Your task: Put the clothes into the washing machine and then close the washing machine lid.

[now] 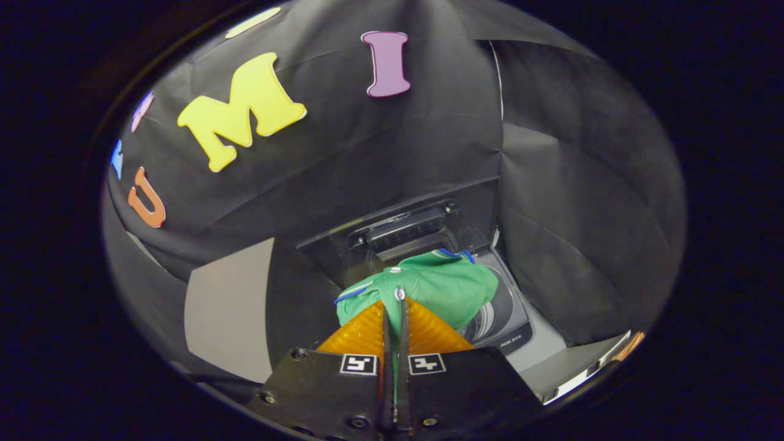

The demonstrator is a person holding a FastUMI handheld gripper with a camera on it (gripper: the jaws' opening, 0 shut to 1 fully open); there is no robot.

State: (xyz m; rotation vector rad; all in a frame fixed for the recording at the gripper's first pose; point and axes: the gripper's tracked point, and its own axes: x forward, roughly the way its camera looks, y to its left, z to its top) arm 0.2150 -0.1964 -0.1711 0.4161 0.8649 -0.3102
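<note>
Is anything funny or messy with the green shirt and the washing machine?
Nothing looks wrong. The fingers are pinched shut on the green shirt, which hangs bunched above the washing machine. The lid stands open behind it. Nothing is spilled or broken.

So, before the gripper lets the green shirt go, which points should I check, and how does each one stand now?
1. Grip: gripper fingers closed on the green shirt, cloth pinched between them: ok.
2. Lid raised behind the opening: ok.
3. Shirt above the drum of the washing machine: ok, it hangs over the opening.
4. Shirt edges inside the rim: cannot tell, the cloth hides most of the opening.
5. Drum free of other items: cannot tell.
</note>
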